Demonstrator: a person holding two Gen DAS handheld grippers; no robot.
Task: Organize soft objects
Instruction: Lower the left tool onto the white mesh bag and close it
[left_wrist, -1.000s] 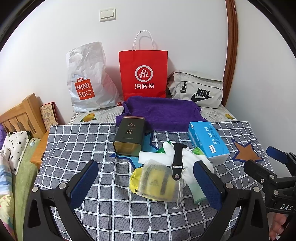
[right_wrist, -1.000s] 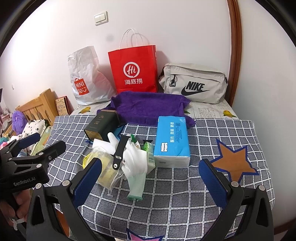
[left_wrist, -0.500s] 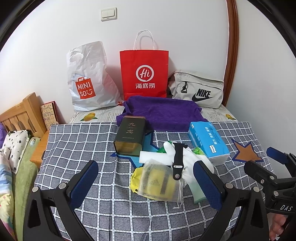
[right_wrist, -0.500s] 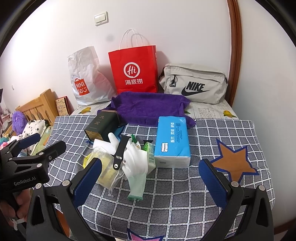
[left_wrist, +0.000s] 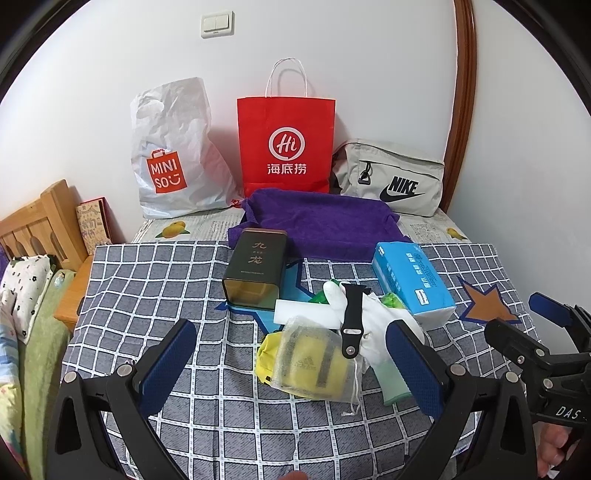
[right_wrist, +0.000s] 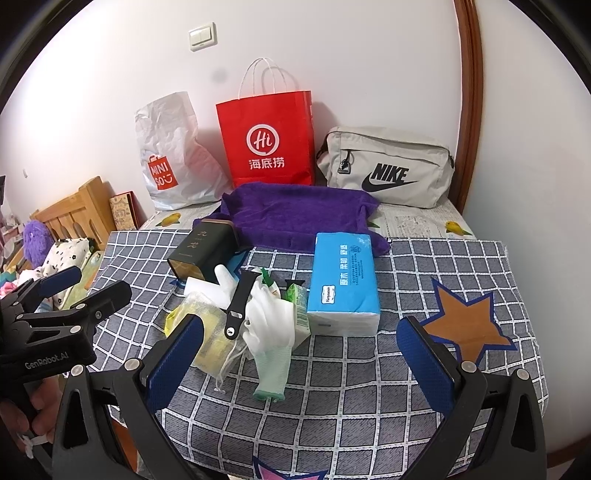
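Observation:
A pile of small things lies mid-table: a white glove (right_wrist: 271, 321) with a black watch strap (right_wrist: 238, 306) across it, a mesh pouch (left_wrist: 314, 363) holding something yellow, a white foam block (left_wrist: 303, 314) and a green carton (right_wrist: 299, 302). A blue tissue pack (right_wrist: 345, 280) lies right of the pile, and a purple towel (left_wrist: 317, 221) is spread behind it. My left gripper (left_wrist: 293, 332) is open just short of the pouch. My right gripper (right_wrist: 303, 325) is open in front of the glove and tissue pack. Neither holds anything.
A dark tea tin (left_wrist: 256, 271) lies left of the pile. A white Miniso bag (left_wrist: 173, 155), a red paper bag (left_wrist: 286, 147) and a grey Nike bag (left_wrist: 391, 177) stand along the wall. A wooden bed frame (left_wrist: 33, 225) and bedding sit left of the checked tablecloth (left_wrist: 155, 280).

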